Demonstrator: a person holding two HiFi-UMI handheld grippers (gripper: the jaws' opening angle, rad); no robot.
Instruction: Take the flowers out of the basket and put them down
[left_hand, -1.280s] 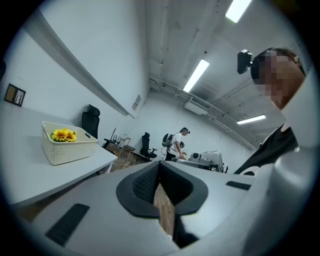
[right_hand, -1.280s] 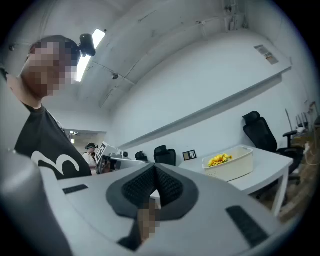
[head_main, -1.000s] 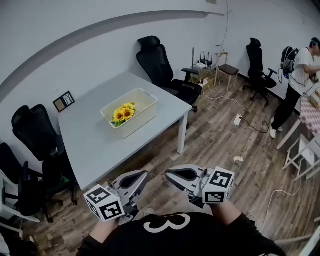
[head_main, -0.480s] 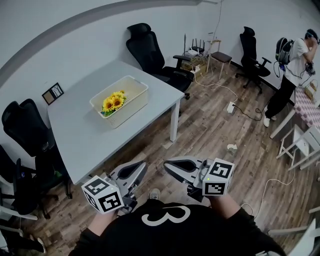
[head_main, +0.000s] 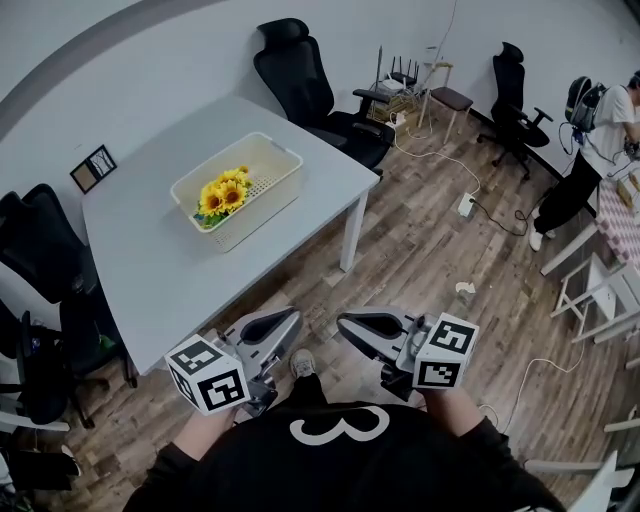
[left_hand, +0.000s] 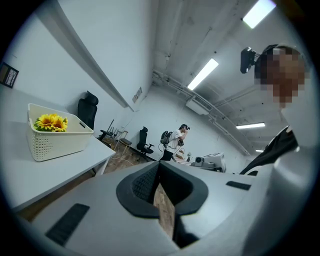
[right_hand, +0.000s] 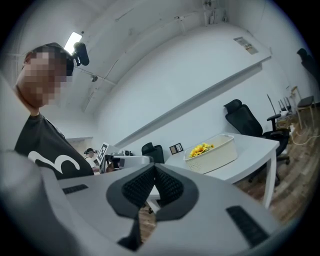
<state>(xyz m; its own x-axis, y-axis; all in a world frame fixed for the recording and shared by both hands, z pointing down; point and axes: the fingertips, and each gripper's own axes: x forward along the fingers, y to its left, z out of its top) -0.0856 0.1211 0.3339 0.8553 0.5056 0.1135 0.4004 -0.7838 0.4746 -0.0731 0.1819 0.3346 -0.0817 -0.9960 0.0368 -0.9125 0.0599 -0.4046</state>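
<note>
A bunch of yellow sunflowers (head_main: 222, 192) lies in a cream perforated basket (head_main: 270, 160) on the pale grey table (head_main: 150, 270). Both grippers hang low in front of my body, well short of the table's near edge and far from the basket. My left gripper (head_main: 285, 320) is shut with nothing in it. The right gripper (head_main: 350, 325) is also shut and empty. The left gripper view has the flowers (left_hand: 50, 121) and basket (left_hand: 55, 142) far off at the left, beyond its own jaws (left_hand: 159, 167). From the right gripper (right_hand: 154, 170), the basket (right_hand: 215, 152) and flowers (right_hand: 200, 148) sit in the distance.
Black office chairs stand behind the table (head_main: 300, 70), at its left (head_main: 40, 260) and at the back right (head_main: 515, 95). A small picture frame (head_main: 92, 167) rests on the table's far corner. A person (head_main: 590, 150) stands at the far right. Cables and a power strip (head_main: 466, 205) lie on the wooden floor.
The table and basket have drifted left and slightly up in the head view as I shifted. Both grippers stay shut and low near my body.
</note>
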